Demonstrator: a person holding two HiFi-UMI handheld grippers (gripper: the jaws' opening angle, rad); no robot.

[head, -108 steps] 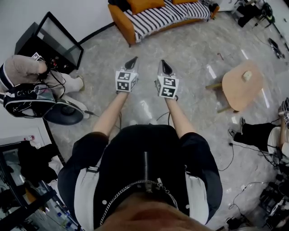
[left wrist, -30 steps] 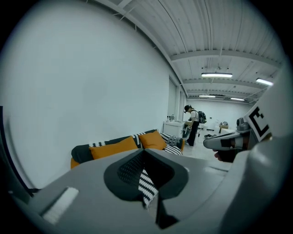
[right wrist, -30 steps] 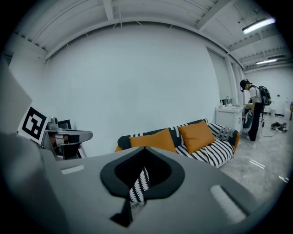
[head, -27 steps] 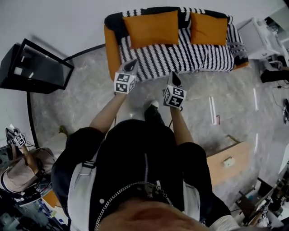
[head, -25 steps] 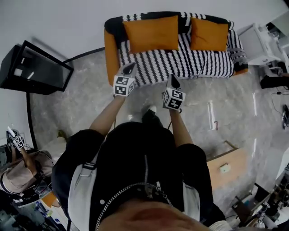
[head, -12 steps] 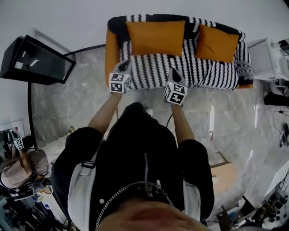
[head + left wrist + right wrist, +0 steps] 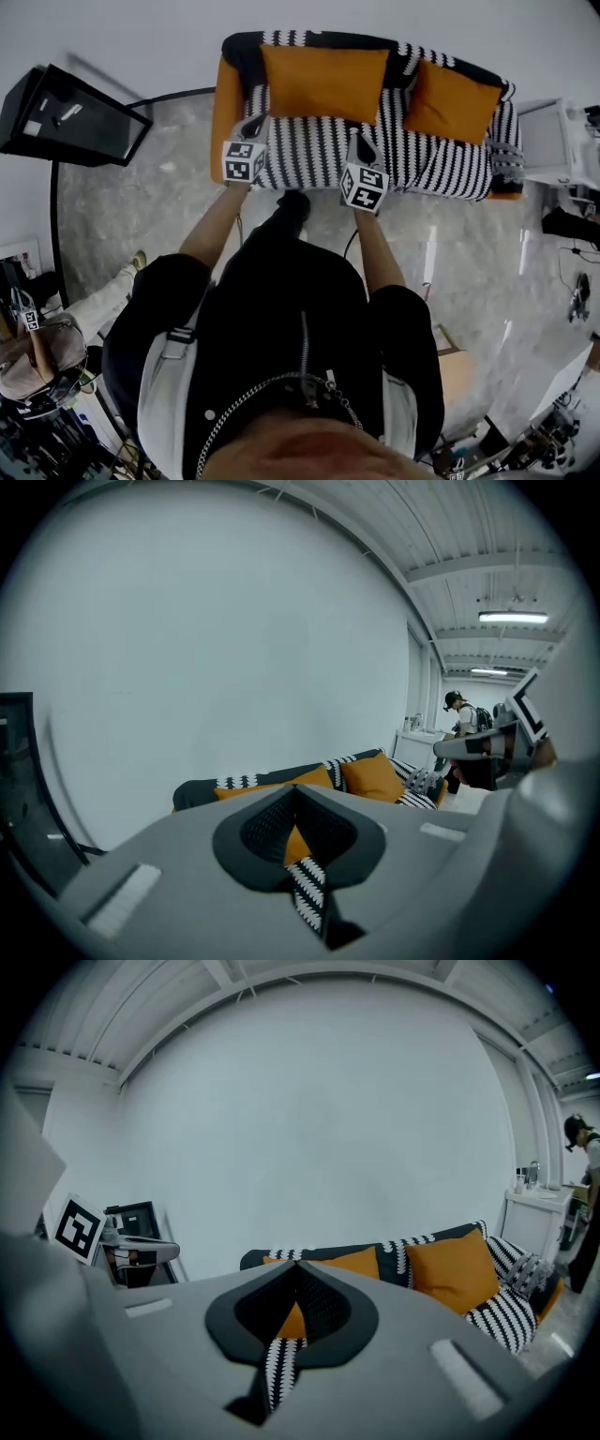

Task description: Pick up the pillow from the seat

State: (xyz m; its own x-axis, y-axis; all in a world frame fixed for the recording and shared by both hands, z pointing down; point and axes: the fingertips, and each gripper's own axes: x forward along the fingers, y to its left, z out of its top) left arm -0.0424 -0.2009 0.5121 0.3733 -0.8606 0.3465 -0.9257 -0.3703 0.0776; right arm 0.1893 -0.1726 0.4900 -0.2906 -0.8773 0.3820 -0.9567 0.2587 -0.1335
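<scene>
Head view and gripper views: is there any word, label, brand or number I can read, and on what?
No readable text in any view.
Left marker cube on the left gripper: black-and-white square pattern, no letters.
Right marker cube on the right gripper: the same.
Black screen: nothing legible on it.
Sofa: stripes only, no label shows.

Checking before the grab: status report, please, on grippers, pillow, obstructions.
Left gripper and right gripper shut, empty, pointed at the sofa. Big orange pillow and smaller orange pillow on its seat, untouched. Nothing seen in the way.
</scene>
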